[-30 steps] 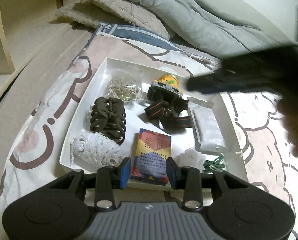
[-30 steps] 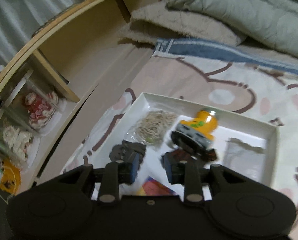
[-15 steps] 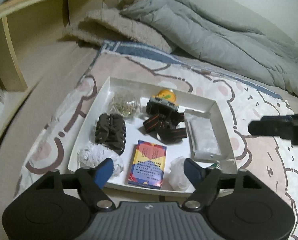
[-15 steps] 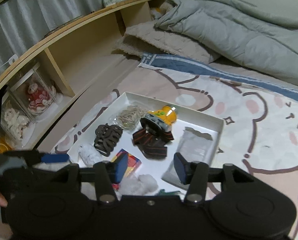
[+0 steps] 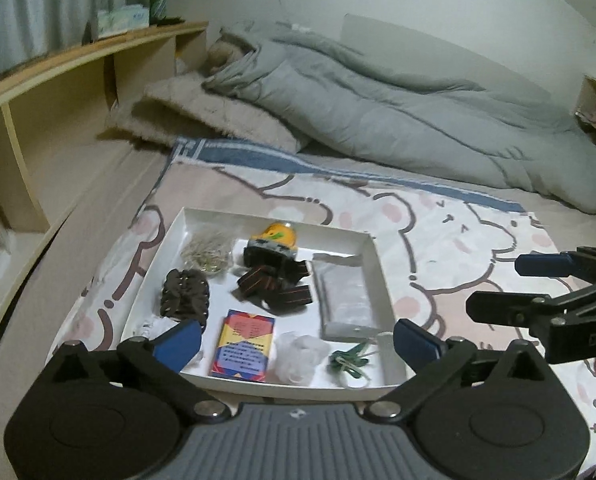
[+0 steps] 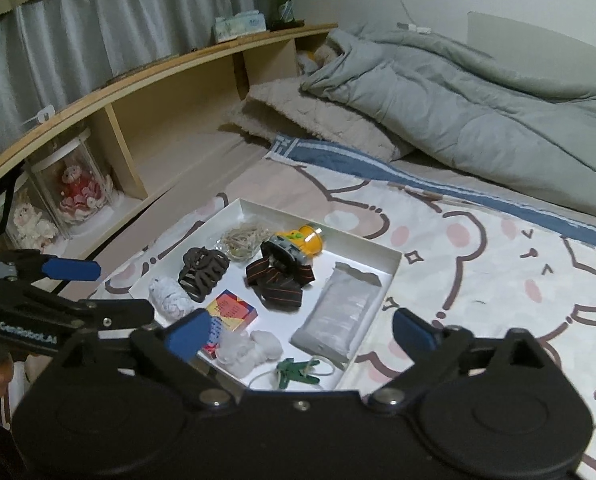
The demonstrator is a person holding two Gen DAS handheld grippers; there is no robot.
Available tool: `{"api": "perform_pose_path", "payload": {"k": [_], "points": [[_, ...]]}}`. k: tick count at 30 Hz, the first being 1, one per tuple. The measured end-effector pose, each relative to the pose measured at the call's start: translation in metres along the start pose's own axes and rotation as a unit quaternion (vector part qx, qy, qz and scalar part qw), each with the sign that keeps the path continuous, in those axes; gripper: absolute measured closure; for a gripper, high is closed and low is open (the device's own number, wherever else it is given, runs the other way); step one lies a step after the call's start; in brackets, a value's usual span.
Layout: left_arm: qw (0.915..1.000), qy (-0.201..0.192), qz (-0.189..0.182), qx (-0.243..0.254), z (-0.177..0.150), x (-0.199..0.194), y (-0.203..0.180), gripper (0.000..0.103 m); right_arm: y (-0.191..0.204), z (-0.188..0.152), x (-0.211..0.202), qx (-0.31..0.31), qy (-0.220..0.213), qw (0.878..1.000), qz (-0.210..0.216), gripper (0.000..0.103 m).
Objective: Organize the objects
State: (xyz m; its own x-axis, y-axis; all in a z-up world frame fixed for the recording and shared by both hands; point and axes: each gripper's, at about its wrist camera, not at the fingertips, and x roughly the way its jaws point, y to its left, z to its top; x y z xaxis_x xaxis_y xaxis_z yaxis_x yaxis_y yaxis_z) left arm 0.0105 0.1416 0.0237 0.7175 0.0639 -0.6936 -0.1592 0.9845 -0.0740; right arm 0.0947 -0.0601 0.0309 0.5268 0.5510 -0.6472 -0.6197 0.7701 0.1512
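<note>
A white tray lies on the bed. It holds an orange headlamp with a dark strap, a brown hair claw, rubber bands, a colourful card box, a clear packet, white fluff and a green clip. My left gripper is open and empty above the tray's near edge. My right gripper is open and empty, pulled back over the tray's near right corner.
A bear-print blanket covers the bed. A grey duvet and a beige pillow lie at the back. A wooden shelf with dolls in clear cases runs along the left. A green bottle stands on it.
Both grippers have opened wide and pulled up and back from the tray. The right gripper has left the headlamp area and now hangs at the right of the left view.
</note>
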Motion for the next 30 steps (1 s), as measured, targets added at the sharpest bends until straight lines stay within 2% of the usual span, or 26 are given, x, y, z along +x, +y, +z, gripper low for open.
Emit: {"api": "perform_pose_path", "payload": {"k": [3,13,21,30], "points": [[1.0000,-0.006,0.006,-0.001,-0.006,-0.010,-0.009,0.001,-0.005,-0.008,-0.013,0.005,-0.004,1.000,-0.003,0.000],[0.9968,-0.027,0.070,0.028,-0.030,-0.035,-0.039,0.001,-0.021,-0.036,-0.049,0.023,-0.018,0.999,-0.014,0.000],[0.9971,-0.032,0.067,0.017,-0.048,-0.045,-0.043,0.001,-0.028,-0.055,-0.066,0.019,-0.021,0.999,-0.045,0.000],[0.9971,-0.034,0.067,0.016,-0.066,-0.049,-0.046,0.001,-0.027,-0.071,-0.071,0.011,-0.010,0.998,-0.057,0.000]]}}
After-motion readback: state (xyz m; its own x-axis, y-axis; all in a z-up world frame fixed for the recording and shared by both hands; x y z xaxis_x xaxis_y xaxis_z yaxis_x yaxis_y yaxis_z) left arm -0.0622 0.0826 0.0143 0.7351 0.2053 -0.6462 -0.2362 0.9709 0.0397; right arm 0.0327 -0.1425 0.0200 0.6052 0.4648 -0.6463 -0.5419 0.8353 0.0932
